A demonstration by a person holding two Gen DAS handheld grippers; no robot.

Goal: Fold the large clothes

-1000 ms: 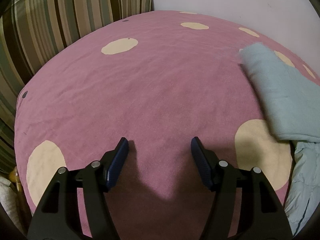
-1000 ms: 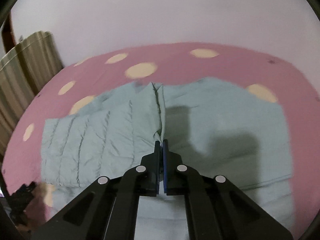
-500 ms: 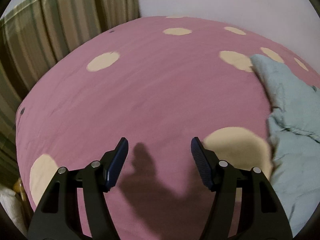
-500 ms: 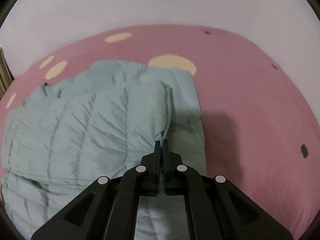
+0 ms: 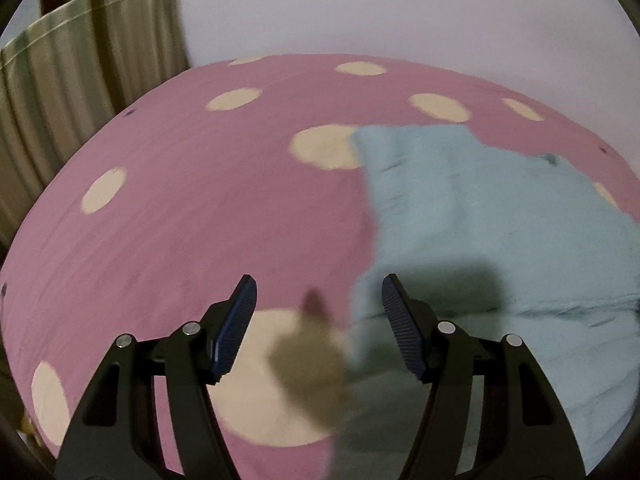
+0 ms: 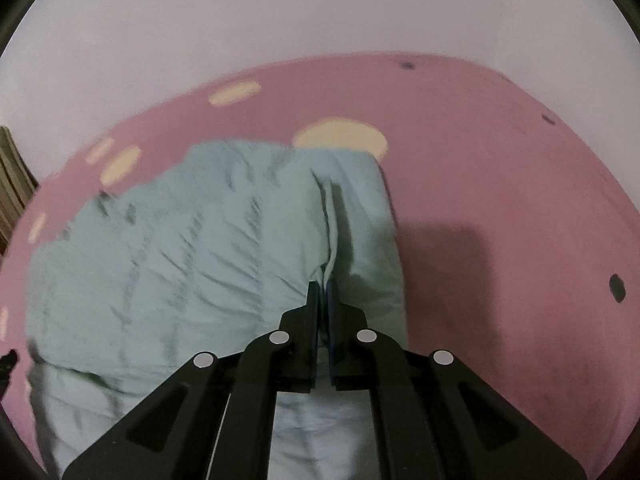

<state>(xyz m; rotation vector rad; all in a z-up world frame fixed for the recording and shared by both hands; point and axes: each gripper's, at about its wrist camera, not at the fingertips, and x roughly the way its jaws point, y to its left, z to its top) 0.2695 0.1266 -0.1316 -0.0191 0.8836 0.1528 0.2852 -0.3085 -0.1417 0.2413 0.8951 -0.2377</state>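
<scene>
Surroundings: a pink bedspread with cream oval spots (image 5: 192, 208) covers the whole work surface. Far side: plain pale wall (image 5: 400, 8). Far left: olive and beige striped curtain (image 5: 80, 80), also seen as a sliver at the left edge of the right wrist view. Small dark dots mark the spread, approx. 3 in the right wrist view on the right side. A dark object (image 6: 8, 364) sits at the near-left edge of that view; too small to identify.

Task item: 1 pale blue-green quilted padded garment (image 6: 180, 260), lying on the spread, partly folded. In the left wrist view it fills the right half, its left edge overlapping 1 cream spot at the far end. Picture is motion-blurred; seam detail is poor there.

Left gripper (image 5: 316, 320): black frame, 2 blue ribbed pads, jaws wide apart, nothing between them. It hangs over the garment's left edge, w/ the left pad over a cream spot and the right pad over fabric. Shadow of the tool falls on both.

Right gripper (image 6: 321, 292): jaws nearly together, pinching a raised ridge of the garment near its right edge. The ridge runs from the pads toward the far side. Bare spread lies right of it.

Count: 2 grippers, 1 garment, 1 curtain.
</scene>
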